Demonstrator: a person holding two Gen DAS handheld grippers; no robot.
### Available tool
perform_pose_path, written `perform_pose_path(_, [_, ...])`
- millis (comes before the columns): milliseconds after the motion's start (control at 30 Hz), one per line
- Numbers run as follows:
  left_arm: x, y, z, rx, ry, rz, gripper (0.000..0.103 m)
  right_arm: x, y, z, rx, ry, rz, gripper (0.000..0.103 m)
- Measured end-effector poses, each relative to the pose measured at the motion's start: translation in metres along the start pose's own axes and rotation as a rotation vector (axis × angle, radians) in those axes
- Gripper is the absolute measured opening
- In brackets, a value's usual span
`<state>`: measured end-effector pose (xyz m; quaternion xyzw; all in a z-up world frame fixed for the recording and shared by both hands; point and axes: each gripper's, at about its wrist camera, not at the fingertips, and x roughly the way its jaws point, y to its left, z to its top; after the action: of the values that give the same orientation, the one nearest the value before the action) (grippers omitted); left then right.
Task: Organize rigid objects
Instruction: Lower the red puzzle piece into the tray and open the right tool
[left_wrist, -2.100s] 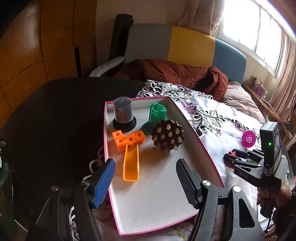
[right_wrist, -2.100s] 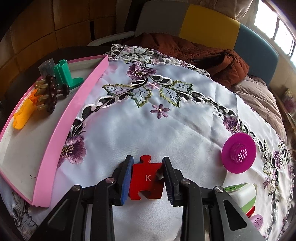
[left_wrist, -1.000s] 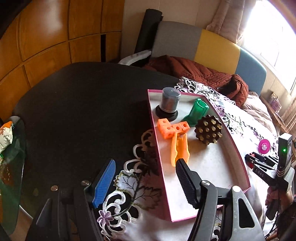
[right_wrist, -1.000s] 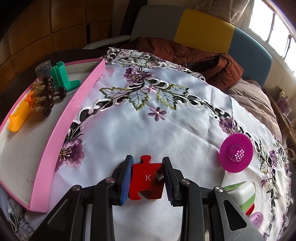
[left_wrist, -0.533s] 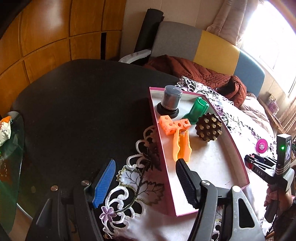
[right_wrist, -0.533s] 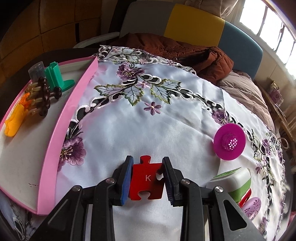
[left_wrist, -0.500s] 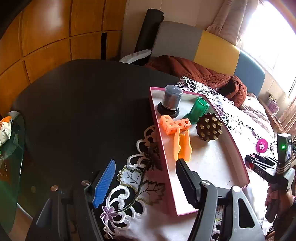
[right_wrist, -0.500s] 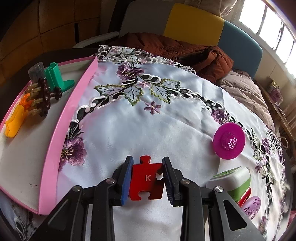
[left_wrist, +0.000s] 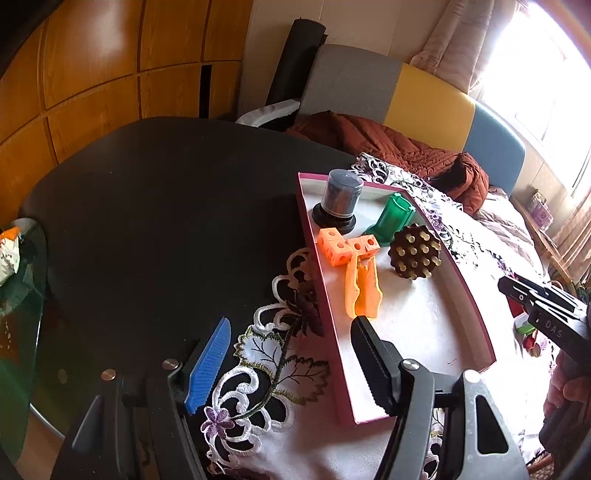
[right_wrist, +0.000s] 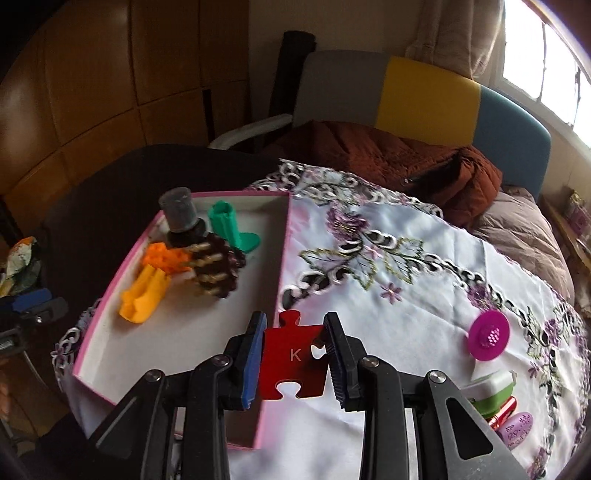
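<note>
My right gripper (right_wrist: 295, 354) is shut on a red puzzle piece (right_wrist: 293, 360) marked K and holds it in the air over the right wall of the pink tray (right_wrist: 281, 258). The tray holds a grey cylinder (right_wrist: 179, 216), a green piece (right_wrist: 231, 229), orange cubes (right_wrist: 162, 256), an orange scoop (right_wrist: 142, 291) and a brown studded ball (right_wrist: 216, 271). My left gripper (left_wrist: 291, 354) is open and empty above the tray's near left corner (left_wrist: 347, 413). The right gripper (left_wrist: 543, 310) shows at the right edge of the left wrist view.
A magenta disc (right_wrist: 488, 338), a green and white box (right_wrist: 493, 391), a red item (right_wrist: 504, 410) and a lilac item (right_wrist: 517, 424) lie on the embroidered cloth (right_wrist: 406, 295) to the right. A dark table (left_wrist: 147, 221) lies left of the tray. A brown blanket (right_wrist: 388, 155) lies behind.
My right gripper has lifted the red puzzle piece off the cloth and carried it left to the tray's edge. My left gripper has held about still, open.
</note>
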<state>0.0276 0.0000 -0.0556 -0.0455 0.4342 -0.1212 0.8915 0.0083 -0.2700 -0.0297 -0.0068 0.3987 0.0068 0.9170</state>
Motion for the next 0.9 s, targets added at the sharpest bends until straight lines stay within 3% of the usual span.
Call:
perform_pose_path(200, [0.004,0.007,-0.002,-0.014,0.014,0.001,0.068,0.010,0.047,0.008,-0.063,0.018,0.086,0.032])
perform_pose_path(433, [0.012,0.021,-0.004,-0.069,0.042,-0.018,0.065,0.045,0.078,0.015,-0.046,0.108,0.149,0.032])
perform_pose_path(700, [0.019,0.024,-0.008,-0.070,0.064,-0.017,0.063,0.096,0.100,0.016,-0.037,0.207,0.095,0.033])
perform_pose_path(833, [0.021,0.025,-0.009,-0.072,0.067,-0.017,0.063,0.097,0.100,0.011,-0.029,0.196,0.095,0.033])
perform_pose_path(900, [0.022,0.025,-0.009,-0.070,0.068,-0.013,0.063,0.095,0.098,0.009,-0.020,0.195,0.103,0.039])
